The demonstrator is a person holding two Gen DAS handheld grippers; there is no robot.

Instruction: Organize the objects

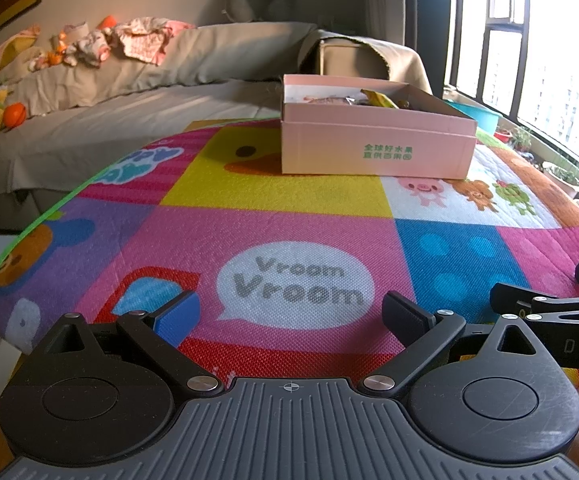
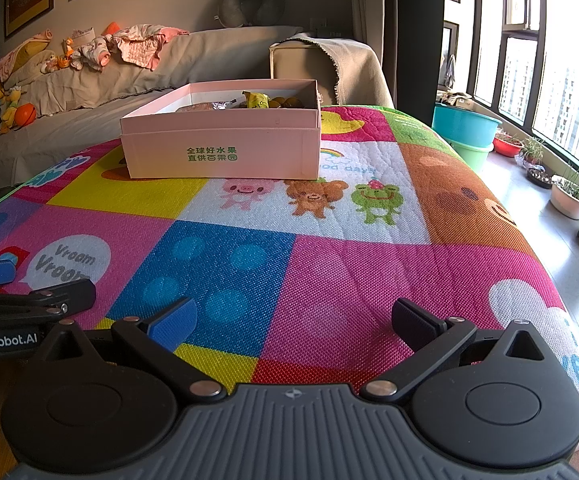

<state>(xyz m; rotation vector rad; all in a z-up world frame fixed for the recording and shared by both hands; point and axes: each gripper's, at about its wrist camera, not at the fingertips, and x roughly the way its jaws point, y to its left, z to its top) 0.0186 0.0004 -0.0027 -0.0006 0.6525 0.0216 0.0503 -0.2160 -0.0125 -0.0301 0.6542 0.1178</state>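
— Two grippers, both spread wide with nothing between the fingers: the left gripper [image 1: 289,316] and right gripper [image 2: 293,322] sit low at the near edge of the play mat [image 2: 329,272].

— And the pink box [image 2: 225,152]?

— It stands open-topped, far across the mat with snacks inside; bare mat lies between.

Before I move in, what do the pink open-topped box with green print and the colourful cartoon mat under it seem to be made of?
The pink open-topped box looks like thin matte cardboard: straight folded edges, a seam near its right corner and flat green printing. The colourful cartoon mat looks like soft foam or padded plastic with a fine woven-style embossed grain; its white patch appears quilted. Which exactly, I cannot tell.
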